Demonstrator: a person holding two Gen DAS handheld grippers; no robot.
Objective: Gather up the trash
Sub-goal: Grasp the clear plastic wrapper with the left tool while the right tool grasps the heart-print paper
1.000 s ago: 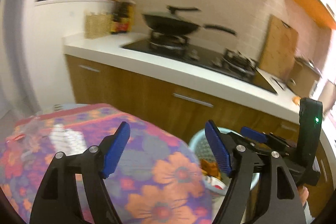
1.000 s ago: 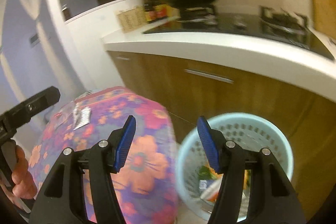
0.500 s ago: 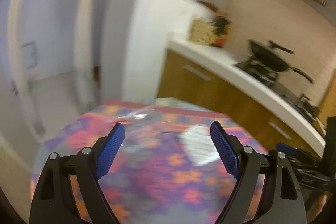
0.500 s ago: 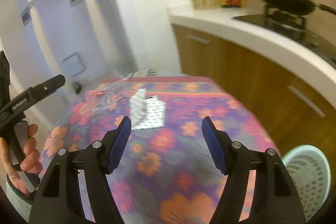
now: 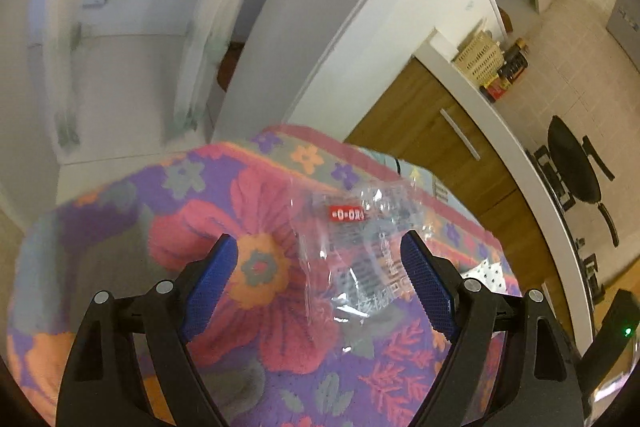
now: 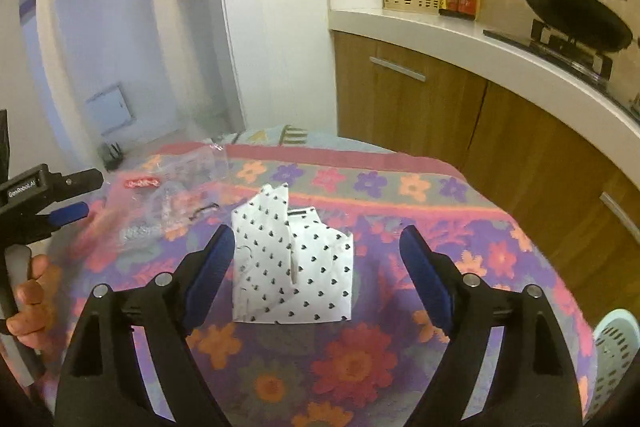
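Two pieces of trash lie on the floral-cloth counter [image 6: 400,347]: one clear wrapper [image 5: 360,255], centre right in the left wrist view between the wide, empty left gripper [image 5: 320,283], and one heart-dotted paper [image 6: 292,267] at centre of the right wrist view, framed by the right gripper [image 6: 316,271], whose jaws are opening and touch nothing. One bin [image 6: 616,343] shows at lower right. Likely risks: the thin wrapper slips or crumples out of the pads, the cloth gets pinched with either piece, or the two grippers collide, being close.

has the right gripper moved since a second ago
Yes. The right gripper swung away from the light blue basket, now at the frame's edge, to above the heart-print paper, jaws opening.
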